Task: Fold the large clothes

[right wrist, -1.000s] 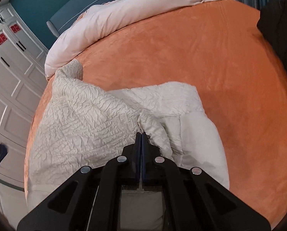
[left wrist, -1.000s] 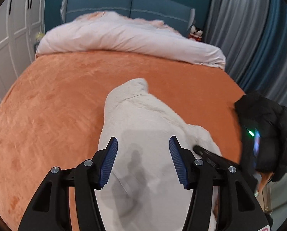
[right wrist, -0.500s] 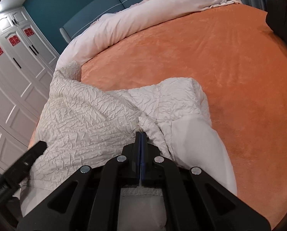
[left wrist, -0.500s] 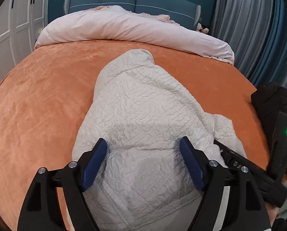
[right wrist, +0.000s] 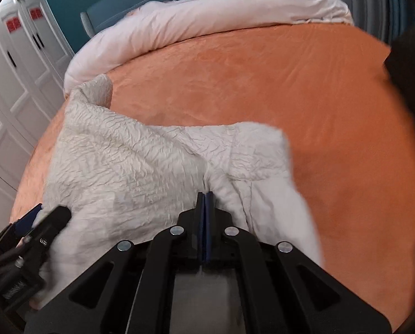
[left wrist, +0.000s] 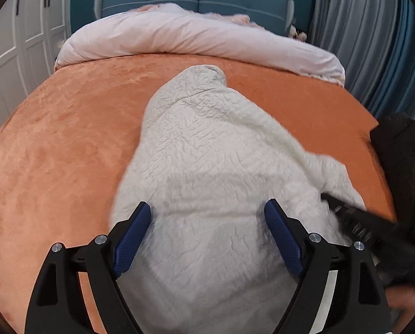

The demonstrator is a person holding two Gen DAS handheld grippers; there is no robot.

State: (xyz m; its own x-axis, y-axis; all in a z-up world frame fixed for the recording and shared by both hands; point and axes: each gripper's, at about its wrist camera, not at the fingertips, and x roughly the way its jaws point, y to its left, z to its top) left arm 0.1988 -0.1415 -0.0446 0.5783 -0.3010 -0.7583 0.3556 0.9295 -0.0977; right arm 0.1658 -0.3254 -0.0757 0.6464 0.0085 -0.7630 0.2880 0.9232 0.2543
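The big cream jacket (left wrist: 207,167) lies on the orange bed cover (left wrist: 54,153), near the close edge of the bed, with one end reaching far toward the pink duvet (left wrist: 179,36). The right gripper (right wrist: 205,200) is pinched tight on a bunched fold of the jacket, probably so that edge can be pulled and laid flat. The left gripper (left wrist: 207,222) is wide apart with nothing in it; its blue pads (left wrist: 132,239) sit over the near part of the jacket, likely getting ready to grab another edge. A black coat (left wrist: 402,167) sits at the right side of the bed, out of the way. Compared with a second ago, the left gripper now sees much more of the jacket, and the shadow on the cloth is gone. The right one has kept its pinch on the same fold. The jacket looks a bit more spread out on its left side than before.
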